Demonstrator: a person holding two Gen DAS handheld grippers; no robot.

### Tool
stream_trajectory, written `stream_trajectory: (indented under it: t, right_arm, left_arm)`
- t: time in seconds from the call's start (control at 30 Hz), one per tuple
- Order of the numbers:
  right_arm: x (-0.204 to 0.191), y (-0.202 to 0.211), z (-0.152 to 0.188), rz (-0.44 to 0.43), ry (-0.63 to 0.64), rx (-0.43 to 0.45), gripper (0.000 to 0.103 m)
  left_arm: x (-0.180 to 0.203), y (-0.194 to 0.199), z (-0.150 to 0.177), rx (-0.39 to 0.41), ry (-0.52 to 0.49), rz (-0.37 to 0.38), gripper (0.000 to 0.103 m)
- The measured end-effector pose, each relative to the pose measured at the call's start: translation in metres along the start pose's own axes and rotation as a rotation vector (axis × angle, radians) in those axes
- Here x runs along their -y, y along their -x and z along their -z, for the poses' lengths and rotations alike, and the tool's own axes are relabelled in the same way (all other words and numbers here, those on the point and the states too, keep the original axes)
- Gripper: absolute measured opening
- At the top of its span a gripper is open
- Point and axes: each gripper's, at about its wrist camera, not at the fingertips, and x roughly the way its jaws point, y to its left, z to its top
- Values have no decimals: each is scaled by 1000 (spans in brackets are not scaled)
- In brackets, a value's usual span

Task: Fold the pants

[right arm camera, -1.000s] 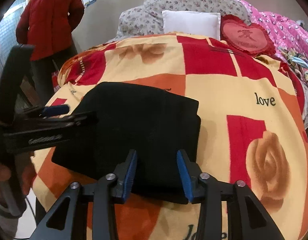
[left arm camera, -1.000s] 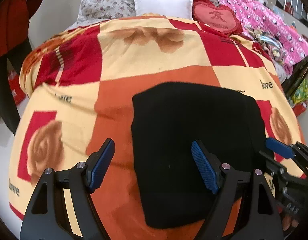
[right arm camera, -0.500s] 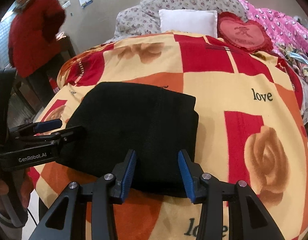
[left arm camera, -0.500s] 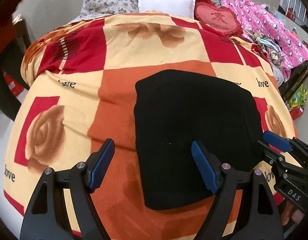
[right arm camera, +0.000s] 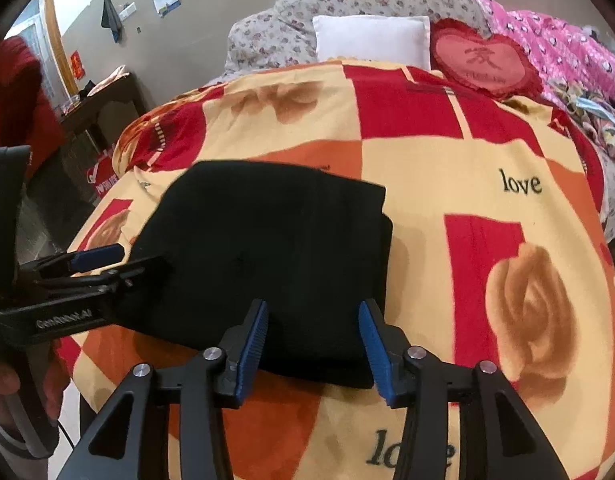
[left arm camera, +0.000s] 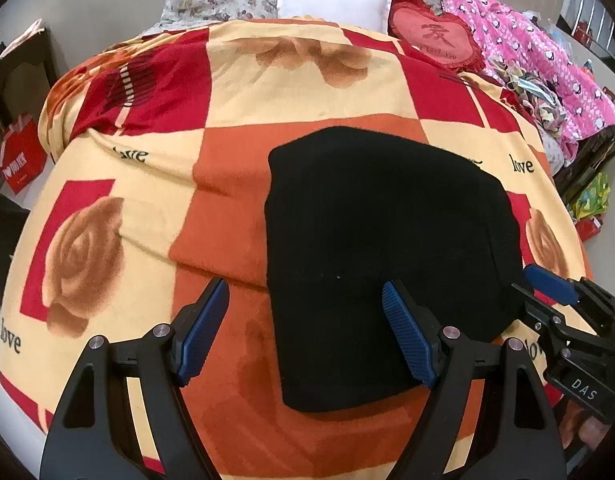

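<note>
The black pants (left arm camera: 383,248) lie folded into a thick rectangle on the red, orange and cream blanket (left arm camera: 155,200). They also show in the right wrist view (right arm camera: 267,248). My left gripper (left arm camera: 305,336) is open and empty, hovering above the fold's near left edge. My right gripper (right arm camera: 313,344) is open and empty, above the fold's near right corner. Each gripper shows at the edge of the other's view: the right one (left arm camera: 547,292) beside the fold's right edge, the left one (right arm camera: 103,264) beside its left edge.
A white pillow (left arm camera: 331,0), a red heart cushion (left arm camera: 435,38) and a pink quilt (left arm camera: 547,60) lie at the bed's far end. A red bag (left arm camera: 17,156) and dark furniture stand left of the bed. A person in red (right arm camera: 15,112) stands at left.
Both grippers have drawn back and up from the folded pants, which lie still. The person in red has moved toward the left edge of the right wrist view.
</note>
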Motion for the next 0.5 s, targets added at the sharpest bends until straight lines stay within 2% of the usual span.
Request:
stream_trajectory:
  t: [0.27,0.5]
  right_arm:
    - [4,1,-1,-29,-23,-16,50]
    - [3,17,-6,-25,-24,27,50]
  left_arm:
    - [-6,-1,3,-8,37,33,80]
    - [-7,-2,3,-7,43,38,80]
